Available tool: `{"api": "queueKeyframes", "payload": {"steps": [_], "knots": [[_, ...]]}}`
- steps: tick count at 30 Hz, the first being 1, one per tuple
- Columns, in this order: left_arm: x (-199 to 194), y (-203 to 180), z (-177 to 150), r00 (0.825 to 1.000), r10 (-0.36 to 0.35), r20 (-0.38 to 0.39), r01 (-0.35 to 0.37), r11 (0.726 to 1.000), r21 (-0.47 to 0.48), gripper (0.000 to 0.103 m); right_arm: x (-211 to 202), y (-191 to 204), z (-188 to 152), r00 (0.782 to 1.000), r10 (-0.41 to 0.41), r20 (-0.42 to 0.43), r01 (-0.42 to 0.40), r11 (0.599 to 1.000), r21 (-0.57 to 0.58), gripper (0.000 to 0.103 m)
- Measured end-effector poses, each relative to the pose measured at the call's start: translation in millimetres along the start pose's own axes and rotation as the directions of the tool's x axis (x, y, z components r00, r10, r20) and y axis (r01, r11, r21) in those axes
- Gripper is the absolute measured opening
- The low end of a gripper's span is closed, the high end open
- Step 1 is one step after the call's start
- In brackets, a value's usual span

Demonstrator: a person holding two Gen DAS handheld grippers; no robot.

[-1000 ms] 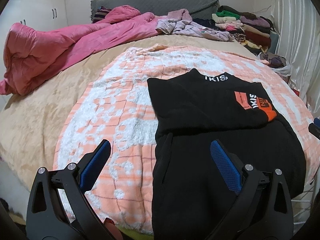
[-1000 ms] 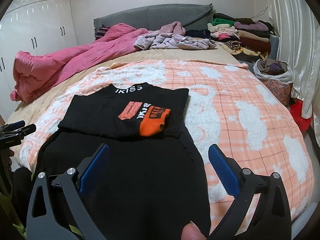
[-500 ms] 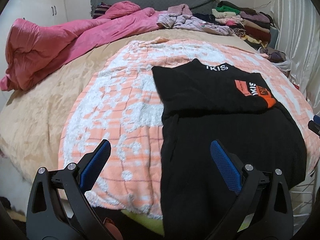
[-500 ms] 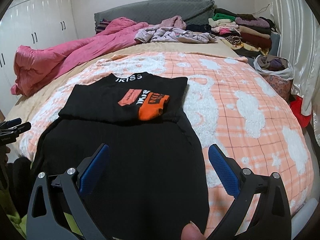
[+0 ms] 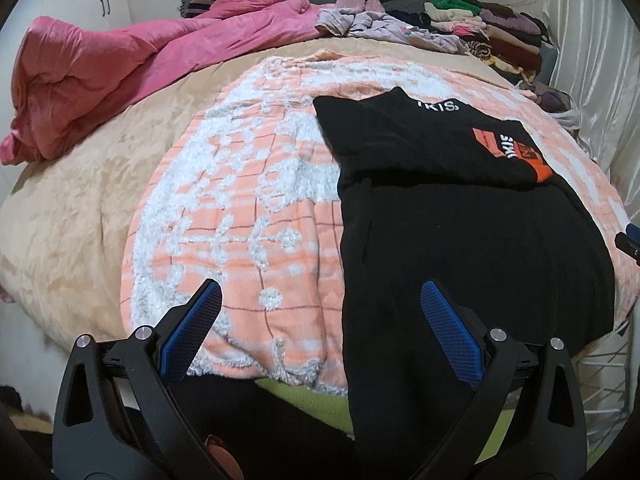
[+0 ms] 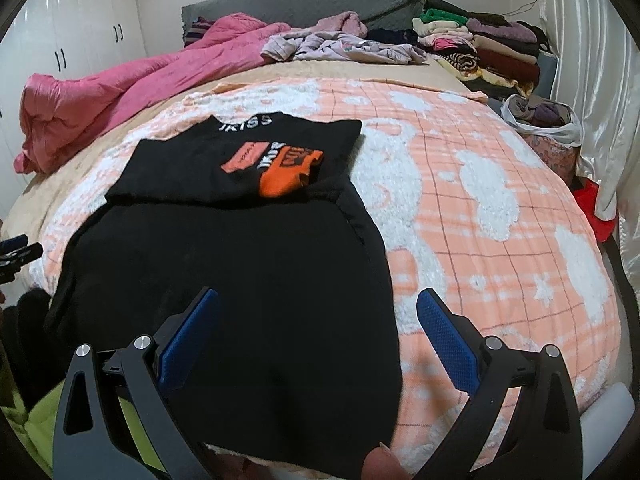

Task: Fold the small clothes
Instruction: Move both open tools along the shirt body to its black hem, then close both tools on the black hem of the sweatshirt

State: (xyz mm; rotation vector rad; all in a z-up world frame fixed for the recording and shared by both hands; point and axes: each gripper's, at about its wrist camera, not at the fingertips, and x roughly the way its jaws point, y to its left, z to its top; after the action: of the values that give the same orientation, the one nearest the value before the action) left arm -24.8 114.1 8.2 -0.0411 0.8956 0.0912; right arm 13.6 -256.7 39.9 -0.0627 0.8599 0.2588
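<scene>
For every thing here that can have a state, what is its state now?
Left claw: open, holding nothing.
Right claw: open, holding nothing.
Black sweatshirt: flat on the blanket, top part folded down, hem over the bed edge.
Pink duvet: crumpled.
Clothes stack: folded, piled.

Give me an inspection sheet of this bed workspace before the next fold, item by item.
Surface: orange-and-white blanket spread over a beige bedcover.
Job's things: black garment laid flat, top part folded down so the orange print faces up; lower end hangs over the bed edge.
Clutter: pink duvet bunched at far left; loose lilac clothes near the headboard; folded clothes stack at far right; bag of clothes beside the bed.
Grippers: left gripper open, empty; right gripper open, empty, over the garment's lower part.
Cables: nothing seen.
Surroundings: white wardrobe, grey headboard, curtain.
</scene>
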Motion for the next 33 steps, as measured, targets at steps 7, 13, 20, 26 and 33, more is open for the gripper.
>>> {"api": "queueKeyframes", "payload": {"steps": [7, 13, 20, 26, 33], "knots": [[3.8, -8.5, -7.6, 0.999, -0.035, -0.032, 0.035, 0.999, 0.022, 0.093, 3.2, -5.9, -11.0, 0.999, -0.008, -0.035, 0.008, 1.0, 0.008, 0.099], [12.9, -17.6, -22.1, 0.995, -0.064, -0.079, 0.067, 0.997, 0.033, 0.091, 6.6, -9.6, -19.3, 0.998, -0.013, -0.063, 0.013, 1.0, 0.007, 0.099], [17.2, -14.5, -30.8, 0.987, -0.107, -0.118, 0.11, 0.994, 0.014, 0.079, 13.2, -12.4, -33.8, 0.994, -0.013, -0.106, 0.014, 1.0, 0.006, 0.099], [18.3, -14.3, -39.6, 0.977, -0.147, -0.154, 0.149, 0.989, 0.002, 0.061, 14.5, -19.7, -44.9, 0.991, -0.017, -0.131, 0.018, 1.0, 0.012, 0.099], [28.4, -19.1, -48.6, 0.958, -0.192, -0.215, 0.196, 0.981, 0.0, 0.047, 12.5, -34.0, -59.0, 0.986, 0.001, -0.167, 0.005, 0.999, 0.034, 0.097]]}}
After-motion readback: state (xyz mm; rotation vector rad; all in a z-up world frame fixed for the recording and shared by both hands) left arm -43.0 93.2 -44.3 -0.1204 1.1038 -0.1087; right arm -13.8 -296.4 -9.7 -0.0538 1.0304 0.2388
